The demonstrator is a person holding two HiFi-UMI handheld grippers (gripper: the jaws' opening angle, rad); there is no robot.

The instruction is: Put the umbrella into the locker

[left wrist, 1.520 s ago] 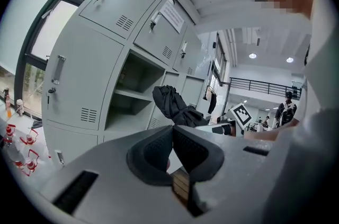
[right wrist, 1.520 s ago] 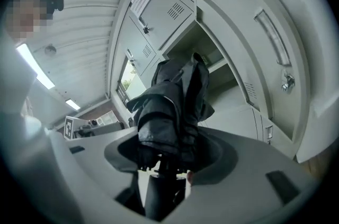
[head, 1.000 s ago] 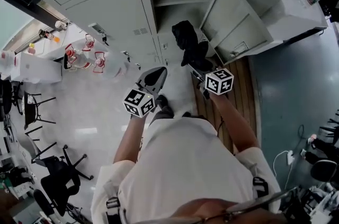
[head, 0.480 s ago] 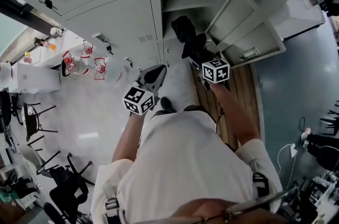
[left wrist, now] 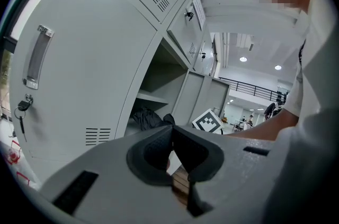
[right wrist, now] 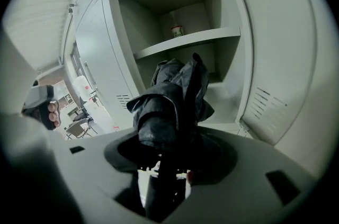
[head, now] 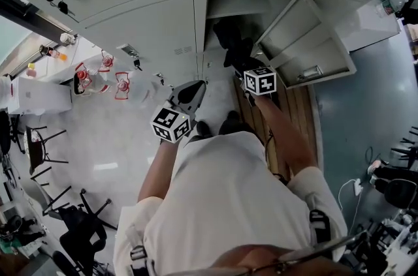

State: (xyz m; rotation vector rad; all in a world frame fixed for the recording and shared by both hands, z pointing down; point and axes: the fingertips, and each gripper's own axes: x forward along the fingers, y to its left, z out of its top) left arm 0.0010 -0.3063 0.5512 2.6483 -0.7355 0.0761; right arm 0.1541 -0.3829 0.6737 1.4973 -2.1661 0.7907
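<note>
Right gripper [right wrist: 164, 167] has pushed up-frame to the open locker [right wrist: 233, 74] — tilted down, fingers clenched on the one umbrella [right wrist: 169, 106]; left gripper [left wrist: 172, 137] level, fingers pressed together, empty.

Black office chair [head: 81, 229], perhaps red-trimmed bottles [head: 98, 77] beside white counter [head: 39, 96], wooden floorboards [head: 295, 113]

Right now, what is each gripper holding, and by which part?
Right gripper: the black folded umbrella, gripped at its near end. Left gripper: nothing, fingers shut.
</note>
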